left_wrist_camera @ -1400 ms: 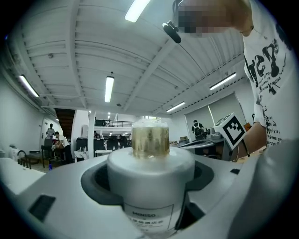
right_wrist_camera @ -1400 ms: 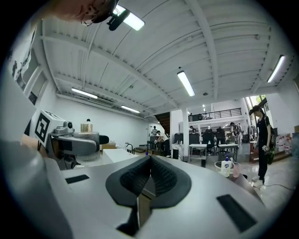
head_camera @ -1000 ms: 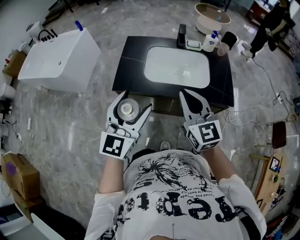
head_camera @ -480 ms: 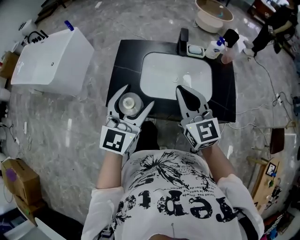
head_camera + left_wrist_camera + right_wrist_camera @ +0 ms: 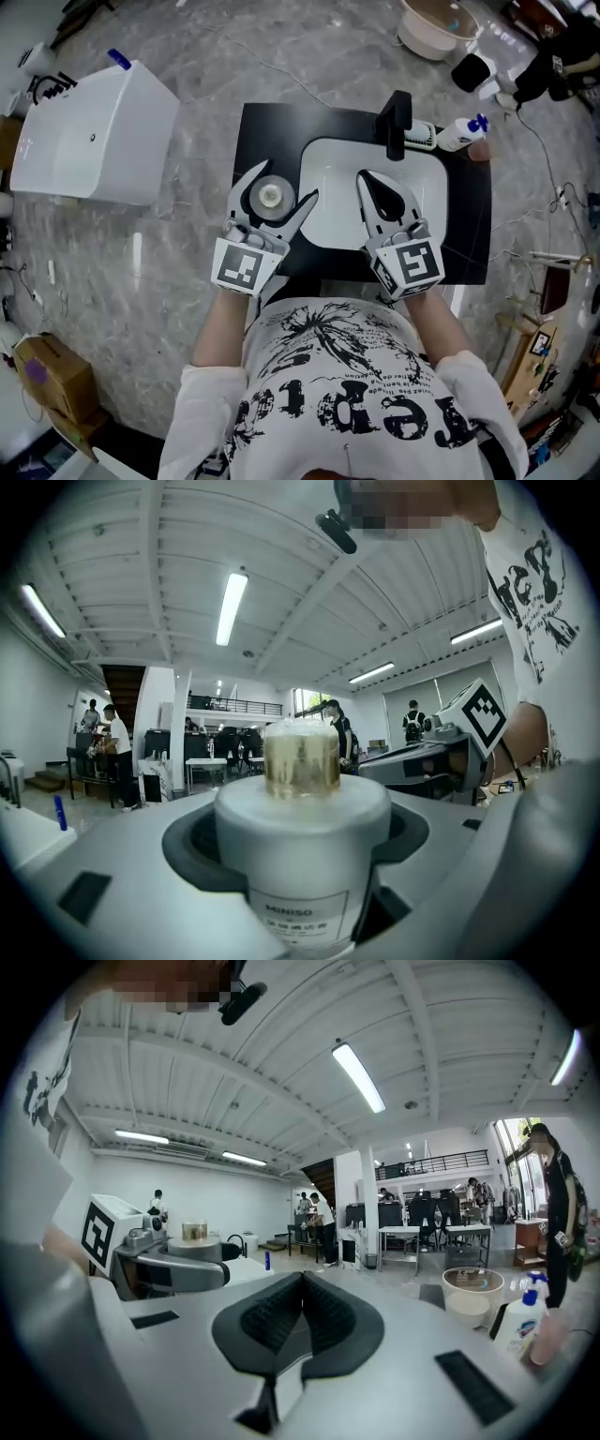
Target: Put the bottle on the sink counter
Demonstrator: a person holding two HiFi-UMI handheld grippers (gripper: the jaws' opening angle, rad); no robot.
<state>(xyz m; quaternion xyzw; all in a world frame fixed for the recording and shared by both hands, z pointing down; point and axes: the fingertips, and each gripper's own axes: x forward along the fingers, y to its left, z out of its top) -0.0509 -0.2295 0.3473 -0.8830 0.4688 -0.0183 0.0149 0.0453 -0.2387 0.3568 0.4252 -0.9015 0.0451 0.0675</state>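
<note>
A white bottle (image 5: 271, 197) with a gold cap stands upright between the jaws of my left gripper (image 5: 277, 195), which is shut on it. In the left gripper view the white bottle (image 5: 302, 847) fills the middle, gripped by the dark pads on both sides. It hangs over the left part of the black sink counter (image 5: 261, 134), beside the white basin (image 5: 336, 169). My right gripper (image 5: 382, 195) is shut on nothing over the basin; in the right gripper view its pads (image 5: 302, 1321) meet.
A black tap (image 5: 397, 125) stands behind the basin. A soap dish (image 5: 422, 136) and a spray bottle (image 5: 461, 133) sit on the counter's back right. A white box-like unit (image 5: 86, 134) stands to the left, a beige bowl (image 5: 439, 28) on the floor beyond.
Both grippers have moved forward from in front of the counter to over it. The bottle has stayed in the left gripper, and the right gripper has stayed shut.
</note>
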